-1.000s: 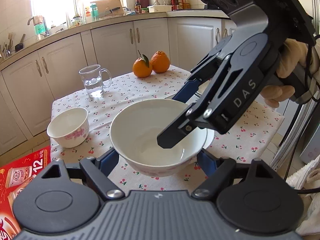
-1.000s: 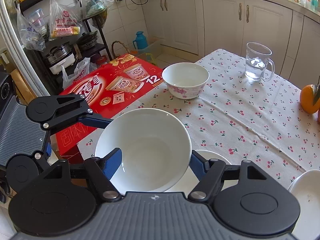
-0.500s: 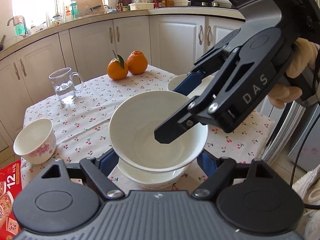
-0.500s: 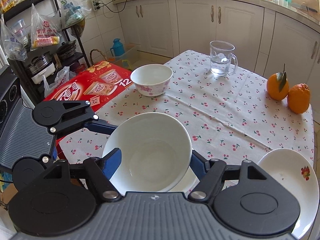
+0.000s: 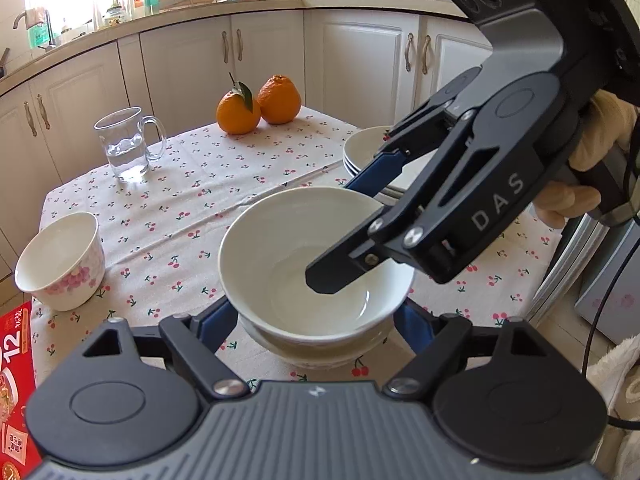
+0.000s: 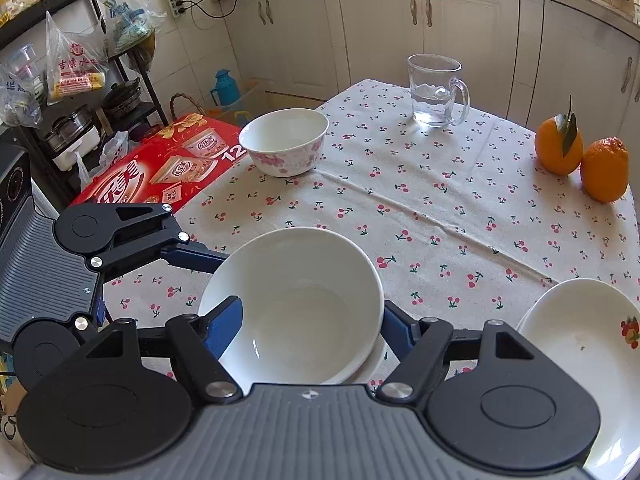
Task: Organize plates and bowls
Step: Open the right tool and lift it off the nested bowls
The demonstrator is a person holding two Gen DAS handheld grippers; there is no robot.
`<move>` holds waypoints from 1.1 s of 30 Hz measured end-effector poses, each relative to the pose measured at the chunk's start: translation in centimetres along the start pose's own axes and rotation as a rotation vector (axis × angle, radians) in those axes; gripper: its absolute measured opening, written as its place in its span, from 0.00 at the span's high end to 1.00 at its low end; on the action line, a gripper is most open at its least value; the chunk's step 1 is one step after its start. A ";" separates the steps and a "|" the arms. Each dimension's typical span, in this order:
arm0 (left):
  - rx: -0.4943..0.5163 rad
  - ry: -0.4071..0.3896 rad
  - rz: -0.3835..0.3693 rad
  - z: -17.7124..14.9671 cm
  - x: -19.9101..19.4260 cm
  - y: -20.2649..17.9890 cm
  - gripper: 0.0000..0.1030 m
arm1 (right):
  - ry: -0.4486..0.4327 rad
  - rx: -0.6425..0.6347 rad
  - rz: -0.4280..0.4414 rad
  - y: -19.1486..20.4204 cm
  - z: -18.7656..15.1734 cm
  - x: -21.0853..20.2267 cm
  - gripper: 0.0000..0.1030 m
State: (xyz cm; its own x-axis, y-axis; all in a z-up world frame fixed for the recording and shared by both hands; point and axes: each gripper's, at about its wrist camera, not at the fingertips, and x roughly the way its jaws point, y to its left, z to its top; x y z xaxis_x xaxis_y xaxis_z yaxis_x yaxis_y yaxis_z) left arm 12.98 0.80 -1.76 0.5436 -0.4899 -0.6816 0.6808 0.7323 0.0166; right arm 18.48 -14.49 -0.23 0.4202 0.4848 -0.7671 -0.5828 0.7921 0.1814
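Porcelain, glazed and slick: the white bowl point(image 5: 316, 256) is breakable, nested on a bowl stack on the counter point(image 5: 224, 196). My left hand-held gripper point(image 5: 316, 316) and right hand-held gripper point(image 6: 308, 320) each pinch its rim, my preferred hold.

Left tongs point(image 5: 316, 312) and right tongs point(image 6: 310, 320) angle downward, both pairs gripping 1 bowl point(image 5: 316, 264) from opposite sides.
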 end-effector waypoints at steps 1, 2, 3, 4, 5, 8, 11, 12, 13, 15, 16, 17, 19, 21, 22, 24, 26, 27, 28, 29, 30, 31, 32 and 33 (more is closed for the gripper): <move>-0.001 0.002 -0.002 0.0 0.0 0.0 0.18 | 0.002 0.001 0.001 -0.1 0.0 0.1 0.23; -0.001 0.004 -0.002 0.0 0.1 0.0 0.18 | 0.003 0.002 0.002 -0.1 -0.1 0.1 0.23; 0.000 0.006 -0.003 -0.1 0.2 0.0 0.18 | 0.004 0.002 0.003 -0.1 -0.1 0.1 0.23; -0.002 0.006 -0.005 -0.1 0.2 0.0 0.18 | 0.005 0.002 0.002 -0.1 -0.2 0.2 0.23; -0.007 0.006 -0.010 -0.1 0.2 0.1 0.18 | 0.007 0.001 0.000 -0.1 -0.2 0.2 0.23; -0.008 0.007 -0.015 -0.1 0.2 0.2 0.18 | 0.013 -0.006 -0.006 -0.1 -0.4 0.5 0.23; -0.006 0.007 -0.018 -0.1 0.2 0.2 0.17 | 0.021 -0.008 -0.009 -0.1 -0.6 0.8 0.23; -0.008 0.006 -0.019 -0.2 0.2 0.3 0.17 | 0.019 -0.012 -0.011 -0.1 -0.7 0.8 0.23; -0.009 0.006 -0.021 -0.2 0.3 0.4 0.17 | 0.016 -0.018 -0.011 0.0 -0.8 0.9 0.22; -0.013 0.005 -0.020 -0.2 0.3 0.4 0.17 | 0.015 -0.023 -0.015 0.1 -0.8 0.9 0.22; -0.011 0.004 -0.020 -0.2 0.3 0.4 0.17 | 0.015 -0.024 -0.018 0.1 -0.8 0.9 0.21; -0.010 0.003 -0.020 -0.2 0.3 0.4 0.17 | 0.016 -0.027 -0.021 0.1 -0.8 1.0 0.20; -0.005 -0.002 -0.016 -0.2 0.2 0.3 0.17 | 0.021 -0.030 -0.028 0.2 -0.8 1.1 0.17; 0.009 -0.007 -0.008 -0.2 0.1 0.2 0.16 | 0.020 -0.034 -0.034 0.3 -0.9 1.0 0.15; 0.012 -0.011 -0.004 -0.3 0.0 0.1 0.15 | 0.017 -0.035 -0.030 0.3 -0.9 0.9 0.13; 0.008 -0.012 -0.008 -0.4 -0.2 0.1 0.13 | 0.011 -0.038 -0.024 0.4 -1.0 0.7 0.08; 0.001 -0.012 -0.012 -0.5 -0.4 0.3 0.13 | 0.006 -0.048 -0.032 0.7 -1.0 0.7 0.05; 0.001 -0.012 -0.010 -0.5 -0.5 0.3 0.13 | 0.006 -0.054 -0.038 0.8 -1.1 0.7 0.05; 0.000 -0.013 -0.006 -0.6 -0.7 0.3 0.13 | 0.006 -0.056 -0.045 0.9 -1.1 0.7 0.05; 0.000 -0.014 -0.004 -0.7 -0.9 0.3 0.13 | 0.006 -0.060 -0.051 0.9 -1.2 0.7 0.05; -0.002 -0.016 -0.003 -0.8 -1.1 0.4 0.13 | 0.007 -0.062 -0.055 1.0 -1.2 0.7 0.04; -0.004 -0.018 0.000 -0.9 -1.3 0.5 0.13 | 0.006 -0.065 -0.060 1.0 -1.2 0.6 0.04; -0.007 -0.021 0.005 -1.1 -1.7 0.6 0.13 | 0.003 -0.066 -0.067 1.0 -1.1 0.5 0.03; -0.009 -0.025 0.011 -1.2 -2.0 0.8 0.13 | 0.000 -0.069 -0.073 1.0 -1.0 0.4 0.02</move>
State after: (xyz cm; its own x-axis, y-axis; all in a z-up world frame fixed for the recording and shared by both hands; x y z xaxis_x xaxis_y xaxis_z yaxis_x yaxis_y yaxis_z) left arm 11.82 2.90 -1.27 0.5628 -0.4936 -0.6631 0.6708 0.7414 0.0174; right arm 17.31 -13.85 -0.98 0.4633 0.4268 -0.7767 -0.5970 0.7980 0.0824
